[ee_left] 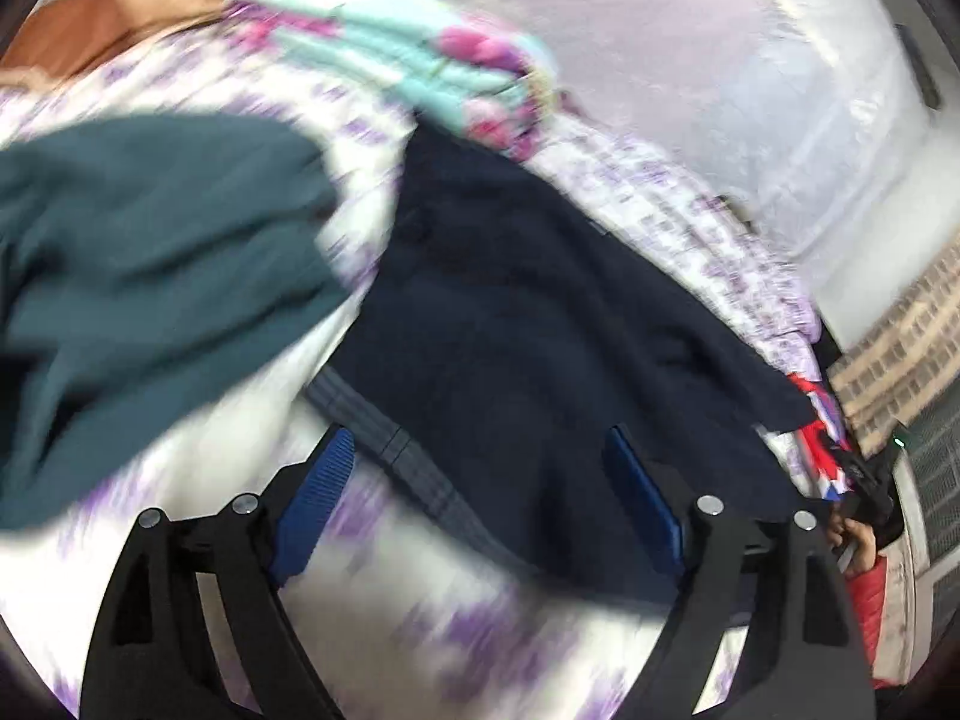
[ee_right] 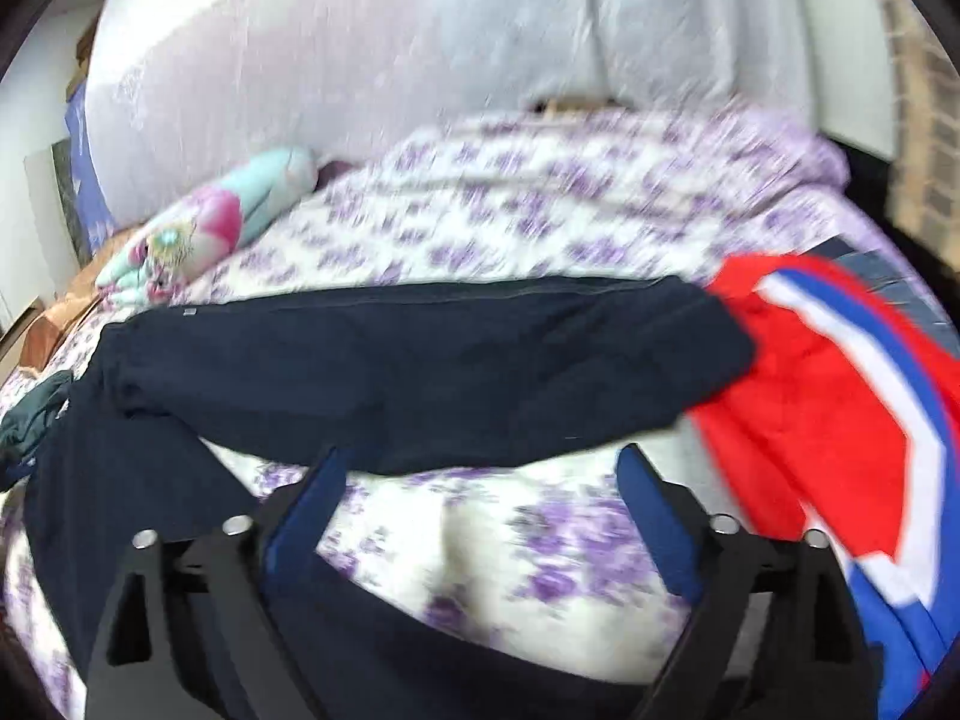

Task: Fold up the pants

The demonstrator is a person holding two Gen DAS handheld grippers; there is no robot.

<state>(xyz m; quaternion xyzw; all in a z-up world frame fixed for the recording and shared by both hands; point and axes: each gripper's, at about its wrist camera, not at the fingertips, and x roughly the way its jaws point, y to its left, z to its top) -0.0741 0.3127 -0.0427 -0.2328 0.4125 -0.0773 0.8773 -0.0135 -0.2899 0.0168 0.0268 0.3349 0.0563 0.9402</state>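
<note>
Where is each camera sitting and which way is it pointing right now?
Left wrist: sits on the left tool, looking forward and down at the navy pants and a teal garment on the floral bedsheet; open fingers show.
Right wrist: sits on the right tool, facing across the bedsheet toward the headboard; navy pants, red jacket, open fingers show.
Shared: pants, bedsheet.
</note>
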